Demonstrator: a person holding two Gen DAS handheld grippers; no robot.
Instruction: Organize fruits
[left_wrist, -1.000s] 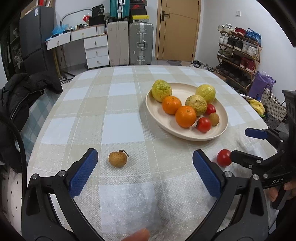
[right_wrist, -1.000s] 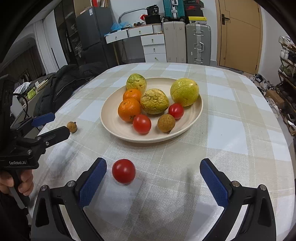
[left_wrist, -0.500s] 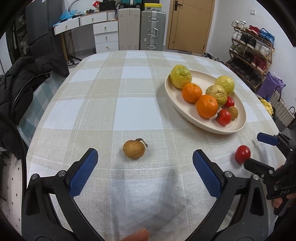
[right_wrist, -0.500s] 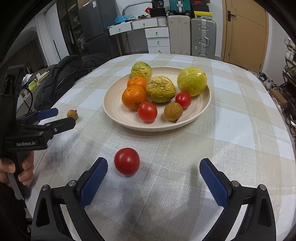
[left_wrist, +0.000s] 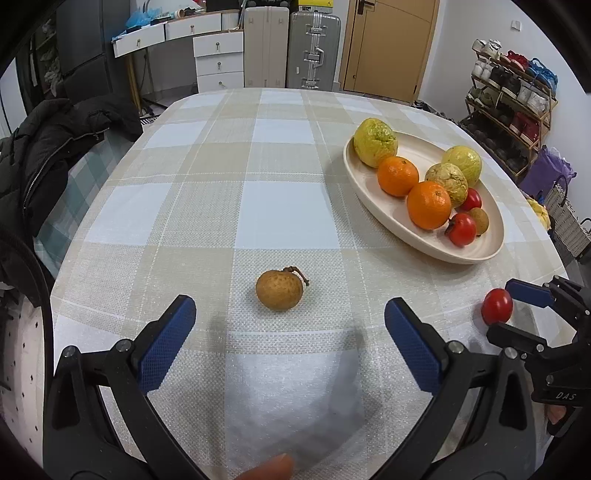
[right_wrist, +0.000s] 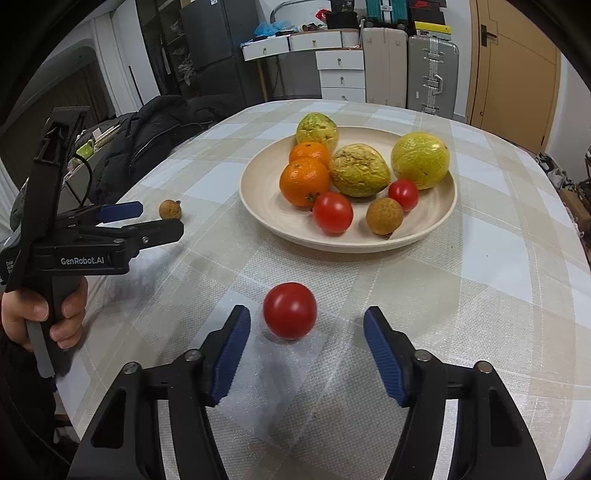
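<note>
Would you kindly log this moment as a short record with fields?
surface: checked tablecloth
plate: two oranges, three yellow-green fruits, two tomatoes, one longan
loose fruit: longan, tomato, both on the cloth
left claw: open, just short of the loose longan
right claw: closing, loose tomato just ahead of its pads, not touching

Loose tomato (right_wrist: 290, 310), longan (left_wrist: 279, 290) on tablecloth

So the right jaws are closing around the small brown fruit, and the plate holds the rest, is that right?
No: it is the loose red tomato that sits between the right gripper's closing jaws, untouched, as the right wrist view shows. The plate holds the rest.
</note>
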